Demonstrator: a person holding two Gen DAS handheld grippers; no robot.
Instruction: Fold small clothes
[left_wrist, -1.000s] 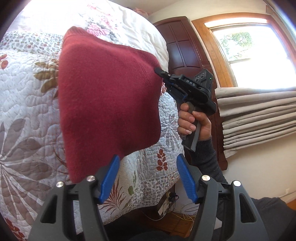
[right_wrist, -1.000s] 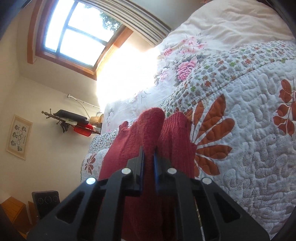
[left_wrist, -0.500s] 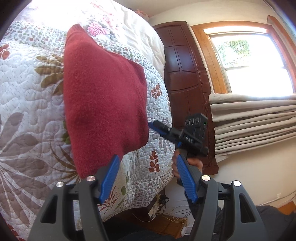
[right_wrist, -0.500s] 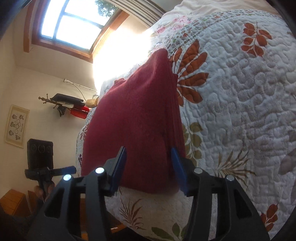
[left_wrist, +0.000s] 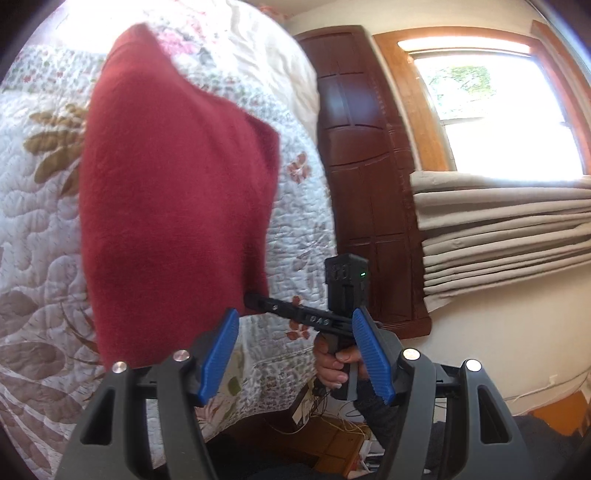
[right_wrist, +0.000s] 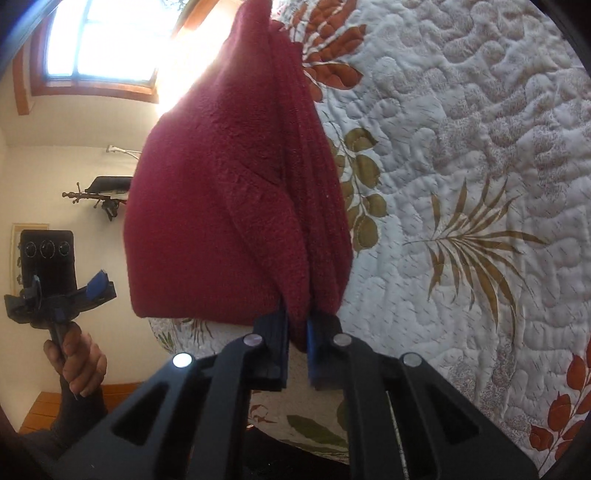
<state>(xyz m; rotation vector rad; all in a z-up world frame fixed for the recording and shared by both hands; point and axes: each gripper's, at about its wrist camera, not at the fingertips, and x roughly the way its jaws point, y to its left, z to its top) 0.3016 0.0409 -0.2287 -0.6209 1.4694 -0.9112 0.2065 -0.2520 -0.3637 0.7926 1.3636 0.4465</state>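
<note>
Fingers (right_wrist: 279, 332) on red cloth (right_wrist: 221, 206) over quilt (right_wrist: 461, 166)

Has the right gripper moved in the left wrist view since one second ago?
Yes. The right gripper has gone down the dark wooden headboard, from the upper panels to the lower ones, and now pinches the red garment.

Black hand-held gripper (left_wrist: 295, 362), blue ribbed pads (left_wrist: 218, 360), dark sleeve (right_wrist: 79, 417)

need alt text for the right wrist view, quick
The right gripper has its jaws shut on the near corner of a folded dark red fleece garment lying on a white quilted bedspread with leaf prints. At far left, a hand holds the left gripper, open and clear of the cloth.
</note>
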